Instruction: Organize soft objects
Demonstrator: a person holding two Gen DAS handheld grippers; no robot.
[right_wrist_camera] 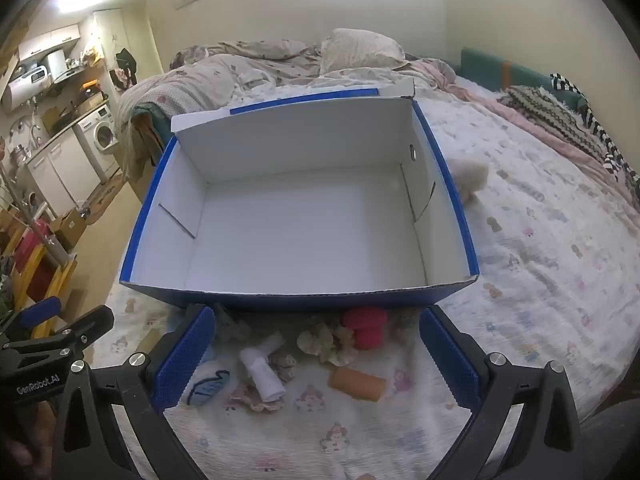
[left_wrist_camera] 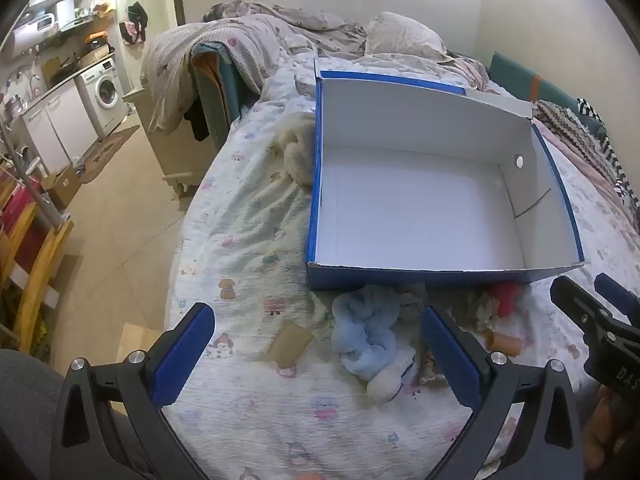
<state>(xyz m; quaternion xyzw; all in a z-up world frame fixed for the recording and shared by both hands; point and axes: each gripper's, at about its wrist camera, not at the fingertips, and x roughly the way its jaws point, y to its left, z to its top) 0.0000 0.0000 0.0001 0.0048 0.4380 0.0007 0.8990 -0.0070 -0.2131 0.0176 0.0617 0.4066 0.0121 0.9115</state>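
- Bed (left_wrist_camera: pixel 248 216) with printed sheet serves as work surface. Blue box (right_wrist_camera: pixel 448 200) with white inside sits open on it, nothing in it; likely the bin for the soft items.
- Left gripper (left_wrist_camera: pixel 318 344) hovers tilted down over the near edge of the bed. Jaws spread as wide as they go, nothing between the pads. Probably staged for a first pick.
- In the left wrist view, the light-blue fluffy toy (left_wrist_camera: pixel 362 334) lies just short of the box's near wall, between the fingers and toward the 3 o'clock one. A tan roll (left_wrist_camera: pixel 289 345) rests at its 9 o'clock, apart from it.
- A cream plush (left_wrist_camera: pixel 296 152) lies against the box's outer wall, at 9 o'clock of the box in this view.
- Right gripper (right_wrist_camera: pixel 316 350) likewise points down, jaws fully parted and holding nothing.
- Between its fingers: white rolled cloth (right_wrist_camera: pixel 264 372), red plush (right_wrist_camera: pixel 366 326) close to the box wall, beige ruffled piece (right_wrist_camera: pixel 324 340) between those two, orange roll (right_wrist_camera: pixel 358 384) at 5 o'clock of the ruffled piece.
- Blue-outlined fabric piece (right_wrist_camera: pixel 208 388) sits just beside the 9 o'clock finger.
- Items cluster at the box's near wall, so each needs only a short lift over the rim.
- Judgement: sorting not yet started; all soft things remain outside the box.
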